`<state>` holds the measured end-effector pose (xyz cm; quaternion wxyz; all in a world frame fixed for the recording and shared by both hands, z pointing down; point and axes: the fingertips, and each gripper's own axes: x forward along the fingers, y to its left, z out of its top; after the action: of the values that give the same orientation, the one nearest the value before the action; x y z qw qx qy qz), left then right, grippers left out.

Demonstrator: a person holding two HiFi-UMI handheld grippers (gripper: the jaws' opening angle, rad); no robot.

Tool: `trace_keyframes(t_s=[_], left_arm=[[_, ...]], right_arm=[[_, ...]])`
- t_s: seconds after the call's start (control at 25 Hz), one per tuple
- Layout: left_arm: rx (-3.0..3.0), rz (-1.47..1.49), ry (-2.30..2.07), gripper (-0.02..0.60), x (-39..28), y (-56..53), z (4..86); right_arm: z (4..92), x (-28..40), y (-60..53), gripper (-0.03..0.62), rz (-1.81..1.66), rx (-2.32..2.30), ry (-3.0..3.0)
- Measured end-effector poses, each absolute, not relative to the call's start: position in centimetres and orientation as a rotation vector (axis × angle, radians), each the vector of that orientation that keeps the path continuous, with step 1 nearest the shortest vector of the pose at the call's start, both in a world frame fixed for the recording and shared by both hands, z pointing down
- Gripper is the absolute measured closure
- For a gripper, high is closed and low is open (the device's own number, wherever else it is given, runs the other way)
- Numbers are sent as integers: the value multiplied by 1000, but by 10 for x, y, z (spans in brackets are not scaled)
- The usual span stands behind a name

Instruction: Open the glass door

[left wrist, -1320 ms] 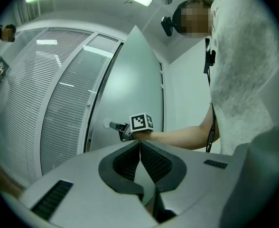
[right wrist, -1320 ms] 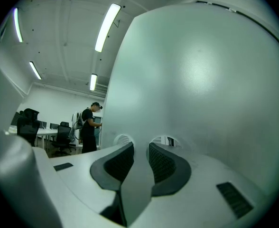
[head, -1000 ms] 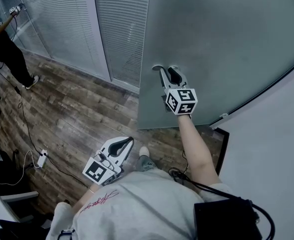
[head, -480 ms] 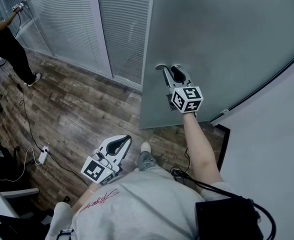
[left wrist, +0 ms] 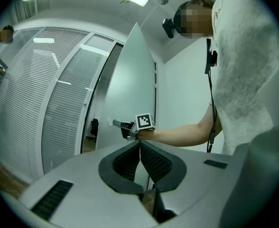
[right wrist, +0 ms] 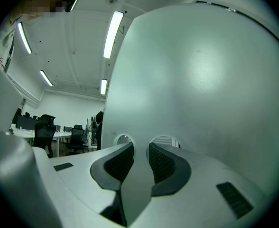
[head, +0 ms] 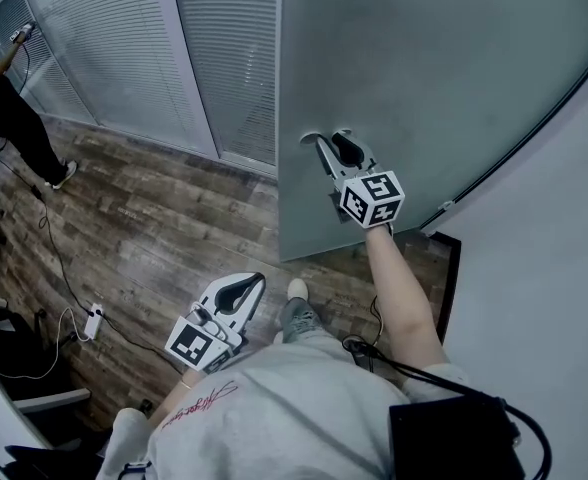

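Door of frosted grey glass stands ajar, its free edge just beside a glazed partition with closed white blinds. Below both lies a dark wood-plank floor.

The right tongs reach level from an outstretched bare arm to the door's short metal lever handle. In the right gripper view the flat handle runs back between the two ribbed black pads. The jaws are clamped on it from both sides, with the door panel filling the scene behind.

The left tongs are held low by the person's waist, well apart from the door. Their jaws are pressed together at the tips with nothing between them, as the left gripper view shows.

At the far upper left a second person in dark clothes stands by the partition, and a white power strip lies on the floor.
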<state>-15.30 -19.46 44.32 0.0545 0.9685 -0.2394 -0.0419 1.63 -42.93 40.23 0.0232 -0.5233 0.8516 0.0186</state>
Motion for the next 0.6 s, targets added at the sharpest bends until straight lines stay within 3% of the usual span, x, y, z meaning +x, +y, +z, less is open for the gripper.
trace_keyframes(t_s=[0.6], left_arm=[[2977,-125,-655,563,-137,-185,435]], right_arm=[[401,15,-376,487,55,-1515,2685]])
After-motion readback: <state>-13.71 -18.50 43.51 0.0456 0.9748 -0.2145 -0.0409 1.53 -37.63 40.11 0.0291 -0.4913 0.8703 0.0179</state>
